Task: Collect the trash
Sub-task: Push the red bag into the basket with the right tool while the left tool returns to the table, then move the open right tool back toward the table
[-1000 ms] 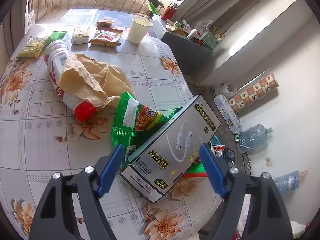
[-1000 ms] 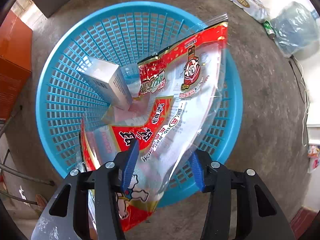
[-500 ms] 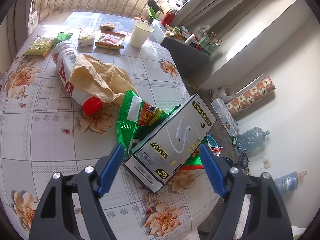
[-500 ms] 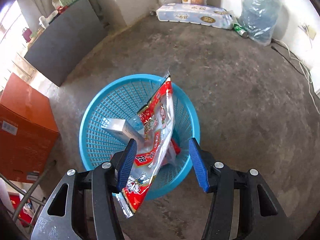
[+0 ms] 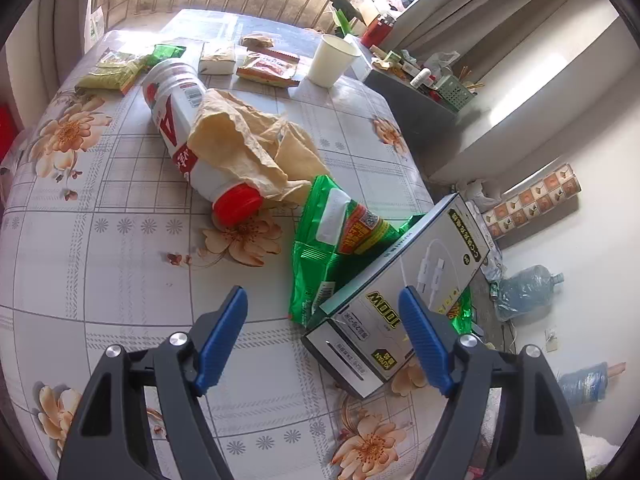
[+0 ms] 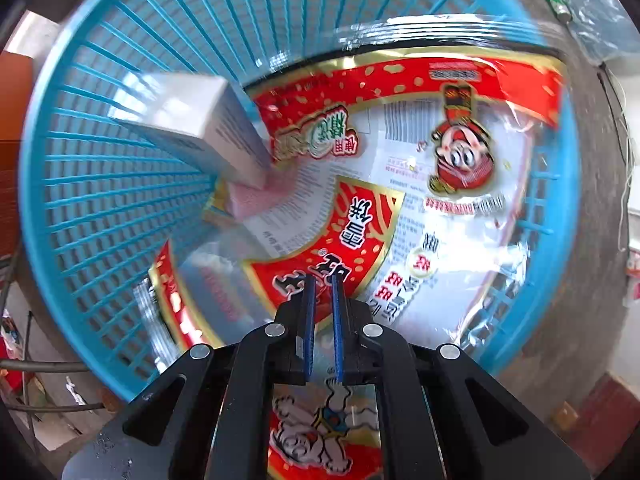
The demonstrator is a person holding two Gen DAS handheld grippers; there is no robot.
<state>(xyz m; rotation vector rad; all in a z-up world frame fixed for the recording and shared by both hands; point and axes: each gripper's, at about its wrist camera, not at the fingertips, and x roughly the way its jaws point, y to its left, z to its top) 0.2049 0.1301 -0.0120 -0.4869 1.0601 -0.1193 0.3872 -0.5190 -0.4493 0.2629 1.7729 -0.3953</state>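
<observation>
In the left wrist view my left gripper (image 5: 322, 294) hangs open over the flowered table (image 5: 100, 260). A silver cable box (image 5: 424, 276) lies tilted on a green snack bag (image 5: 340, 248), and my right finger overlaps the box. Further back lie a white bottle with a red cap (image 5: 180, 120) and crumpled brown paper (image 5: 248, 148). In the right wrist view my right gripper (image 6: 323, 280) is low inside the blue basket (image 6: 100, 200). Its jaws are closing to a narrow slit with nothing visibly pinched between them. A red snack bag (image 6: 400, 200) and a white box (image 6: 192, 128) lie in the basket.
A paper cup (image 5: 334, 60) and several small snack packets (image 5: 268, 68) sit at the table's far end. The table edge drops off just right of the cable box. On the floor beyond lie water jugs (image 5: 524, 288). An orange carton (image 6: 12, 120) stands left of the basket.
My right gripper rose above the basket, then dropped back into it, and its jaws came nearly together. The red bag now lies loose inside. My left gripper shifted left, leaving the box by its right finger.
</observation>
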